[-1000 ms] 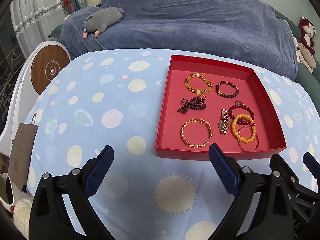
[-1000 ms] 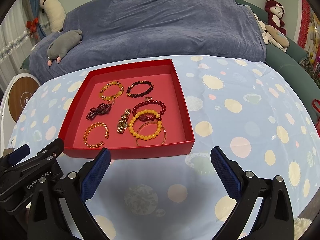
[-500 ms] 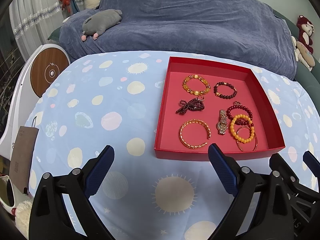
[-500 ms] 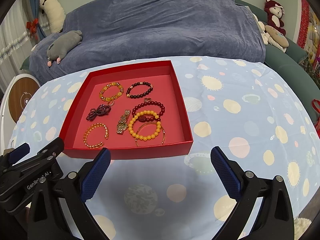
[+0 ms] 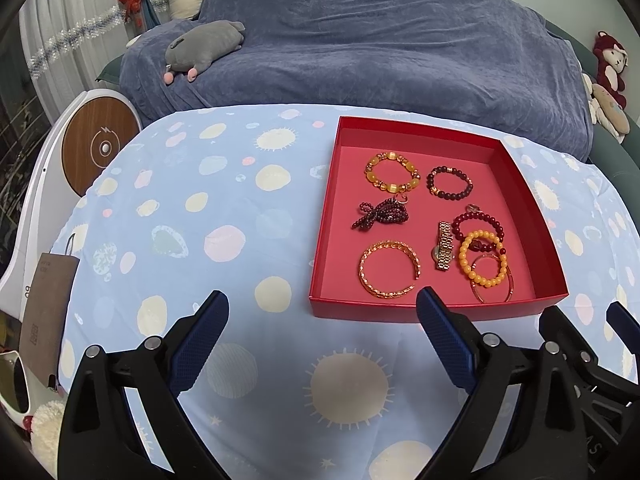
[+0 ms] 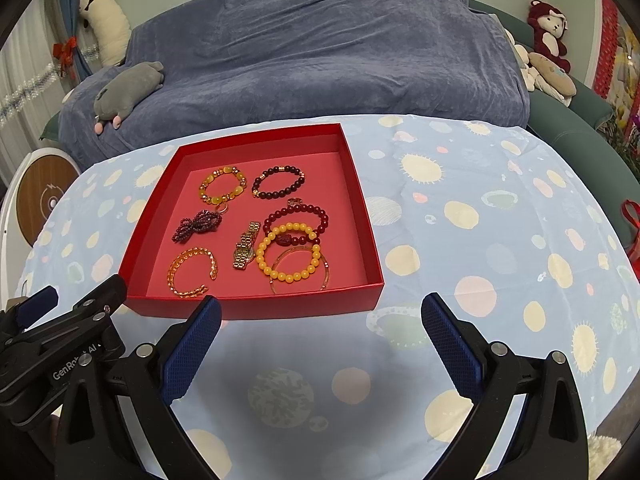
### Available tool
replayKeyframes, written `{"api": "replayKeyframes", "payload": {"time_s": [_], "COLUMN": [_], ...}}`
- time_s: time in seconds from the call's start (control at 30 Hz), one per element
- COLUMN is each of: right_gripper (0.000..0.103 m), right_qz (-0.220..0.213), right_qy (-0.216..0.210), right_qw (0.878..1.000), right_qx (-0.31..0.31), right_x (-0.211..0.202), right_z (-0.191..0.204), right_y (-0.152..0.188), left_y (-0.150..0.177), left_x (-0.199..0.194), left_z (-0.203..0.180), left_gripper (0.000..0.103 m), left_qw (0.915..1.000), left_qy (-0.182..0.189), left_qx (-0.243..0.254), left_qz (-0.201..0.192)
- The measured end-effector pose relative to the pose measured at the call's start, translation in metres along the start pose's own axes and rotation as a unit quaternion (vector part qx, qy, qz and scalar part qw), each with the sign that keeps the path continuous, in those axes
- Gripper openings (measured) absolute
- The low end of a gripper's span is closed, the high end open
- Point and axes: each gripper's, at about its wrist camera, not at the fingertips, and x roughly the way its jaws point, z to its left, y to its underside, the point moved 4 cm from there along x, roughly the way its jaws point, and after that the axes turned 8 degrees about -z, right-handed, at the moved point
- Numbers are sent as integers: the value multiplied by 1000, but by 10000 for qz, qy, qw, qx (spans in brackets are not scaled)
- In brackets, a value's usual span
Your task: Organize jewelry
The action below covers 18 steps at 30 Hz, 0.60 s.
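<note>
A: What does the left wrist view carry that the right one lacks?

B: A brown paper bag (image 5: 48,312) hanging off the left edge of the bed, and white-framed sunglasses (image 5: 14,384) below it. The right wrist view instead shows a red ribbon (image 6: 632,236) off the bed's right edge, and the far side of the spotted blue sheet (image 6: 500,240). Both show the round wooden charger disc (image 5: 100,148) and the grey plush toy (image 5: 204,46) on the blue sofa cover (image 5: 380,44).

A: Anything different from half a second ago?

B: Very little. In the left view the red tray (image 5: 532,200) sits slightly lower and further left in frame; the jewelry inside lies as it did.

A: And the tray's contents?

B: From its left side: a gold open bangle (image 5: 390,268) near the front edge, a bunched dark red bead strand (image 5: 382,216) behind it, an amber bead bracelet (image 5: 392,172) toward the back. Then a gold watch (image 5: 444,244) mid-tray and a dark bead bracelet (image 5: 450,182) at the back. Toward the front right corner, a red bead bracelet (image 5: 478,226), a yellow bead bracelet (image 5: 482,258) overlapping it, and a thin gold bangle (image 5: 494,280) partly under the yellow one.

A: The grippers?

B: The left gripper (image 5: 322,314) hangs spread wide with nothing between its blue pads, short of the tray's front edge. The right gripper (image 6: 320,316) is likewise released and empty, just off the tray's front right corner.
</note>
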Motion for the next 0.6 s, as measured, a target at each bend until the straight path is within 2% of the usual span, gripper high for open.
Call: {"api": "replayKeyframes", "payload": {"time_s": [0.6], "right_gripper": [97], "right_qz": [-10], "right_qy": [30], "right_qw": [10000], "right_qx": [-31], "right_x": [-5], "right_z": [0], "right_y": [-2], "left_y": [1], "left_x": [-3], "left_z": [0], "left_gripper": [90], "left_qw": [10000], "left_qy": [33], "left_qx": [-12], "left_qz": [46]}}
